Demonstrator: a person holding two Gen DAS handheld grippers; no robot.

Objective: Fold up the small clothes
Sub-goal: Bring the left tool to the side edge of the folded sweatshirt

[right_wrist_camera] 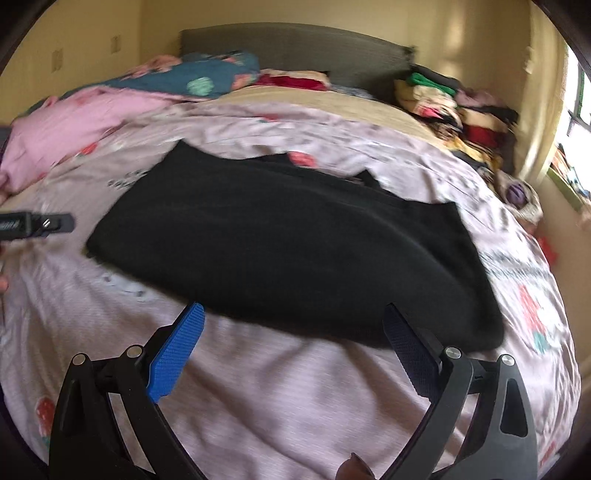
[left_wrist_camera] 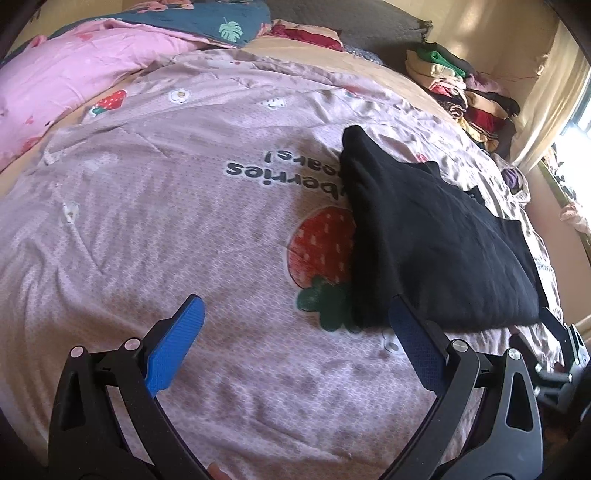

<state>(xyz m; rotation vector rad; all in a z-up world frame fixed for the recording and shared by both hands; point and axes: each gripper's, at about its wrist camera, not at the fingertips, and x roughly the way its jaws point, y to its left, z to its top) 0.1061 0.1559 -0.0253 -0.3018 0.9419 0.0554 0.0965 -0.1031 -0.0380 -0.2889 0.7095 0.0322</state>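
A black garment (left_wrist_camera: 436,240) lies folded flat on the pink strawberry-print bedspread (left_wrist_camera: 166,221). My left gripper (left_wrist_camera: 295,332) is open and empty, just left of the garment's near corner. In the right wrist view the garment (right_wrist_camera: 295,251) fills the middle, and my right gripper (right_wrist_camera: 291,343) is open and empty just in front of its near edge. The right gripper also shows at the right edge of the left wrist view (left_wrist_camera: 561,336), and the left gripper at the left edge of the right wrist view (right_wrist_camera: 40,223). The right wrist view is blurred.
A pink quilt (left_wrist_camera: 55,77) and a teal pillow (left_wrist_camera: 207,18) lie at the head of the bed. A stack of folded clothes (left_wrist_camera: 458,85) stands by the far right wall. A curtain and window (left_wrist_camera: 557,107) are on the right. A grey headboard (right_wrist_camera: 295,48) stands behind.
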